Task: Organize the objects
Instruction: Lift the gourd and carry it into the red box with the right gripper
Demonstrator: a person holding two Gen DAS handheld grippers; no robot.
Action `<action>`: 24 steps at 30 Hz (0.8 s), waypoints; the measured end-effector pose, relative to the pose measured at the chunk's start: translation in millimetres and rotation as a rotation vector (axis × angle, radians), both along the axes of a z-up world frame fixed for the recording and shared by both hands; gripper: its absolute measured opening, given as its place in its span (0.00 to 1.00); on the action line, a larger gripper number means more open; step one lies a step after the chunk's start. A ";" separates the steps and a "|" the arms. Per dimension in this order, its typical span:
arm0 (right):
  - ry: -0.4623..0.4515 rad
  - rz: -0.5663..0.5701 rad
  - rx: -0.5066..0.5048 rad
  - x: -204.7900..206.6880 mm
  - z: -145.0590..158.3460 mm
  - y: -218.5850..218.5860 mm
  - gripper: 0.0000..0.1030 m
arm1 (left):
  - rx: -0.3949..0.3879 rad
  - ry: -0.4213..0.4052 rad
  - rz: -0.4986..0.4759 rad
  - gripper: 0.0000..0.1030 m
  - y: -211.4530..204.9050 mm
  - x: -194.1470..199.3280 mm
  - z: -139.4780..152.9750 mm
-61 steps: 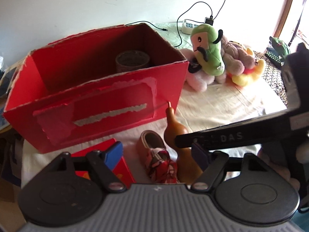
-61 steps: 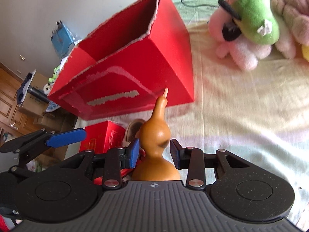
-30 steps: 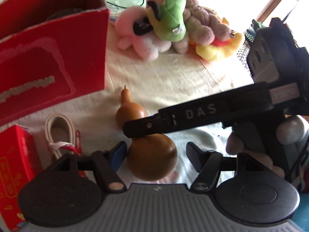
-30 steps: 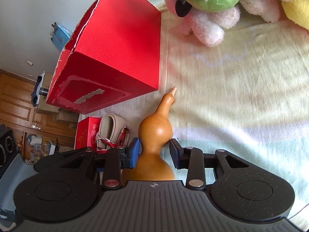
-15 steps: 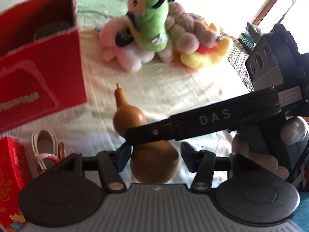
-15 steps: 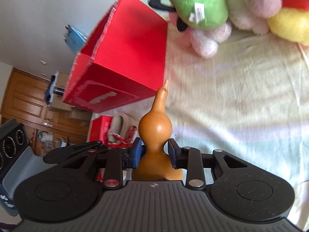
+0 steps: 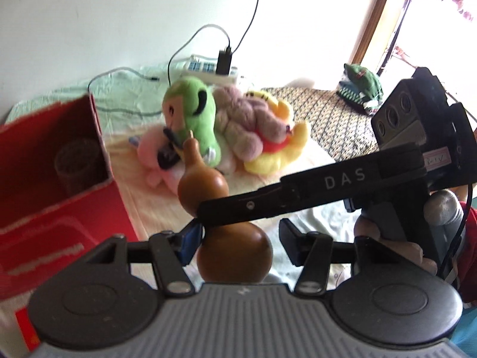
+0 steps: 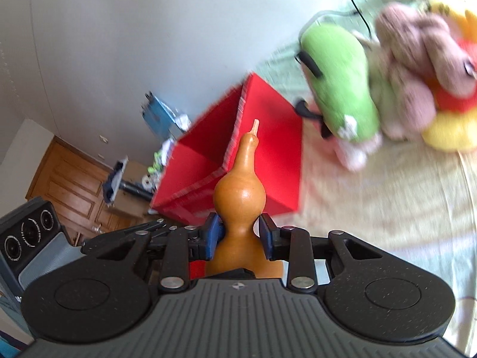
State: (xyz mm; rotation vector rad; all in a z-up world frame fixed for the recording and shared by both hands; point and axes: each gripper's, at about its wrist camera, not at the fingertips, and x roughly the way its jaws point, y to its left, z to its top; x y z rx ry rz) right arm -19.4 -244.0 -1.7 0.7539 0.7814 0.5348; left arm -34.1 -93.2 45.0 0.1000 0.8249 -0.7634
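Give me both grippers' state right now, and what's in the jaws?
Left gripper: around the gourd's lower bulb; one pad touches, grip cannot be told.
Right gripper: shut on the gourd's waist.

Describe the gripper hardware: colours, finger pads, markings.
Both are black linkage grippers on a ribbed grey body with round black discs. Left gripper and right gripper carry blue finger pads. The right one's arm reads "DAS", with a handwritten label and a three-ringed grey module behind.
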 end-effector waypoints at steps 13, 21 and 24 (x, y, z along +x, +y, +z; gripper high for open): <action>-0.087 -0.011 -0.093 92.5 41.1 100.2 0.31 | -0.059 -0.092 0.001 0.54 94.8 70.1 39.4; -0.036 0.016 -0.173 147.7 37.6 133.3 0.31 | -0.091 -0.038 0.047 0.54 147.9 129.1 29.4; 0.006 0.028 -0.202 168.5 29.0 143.0 0.31 | -0.081 -0.012 0.058 0.54 156.7 147.0 16.7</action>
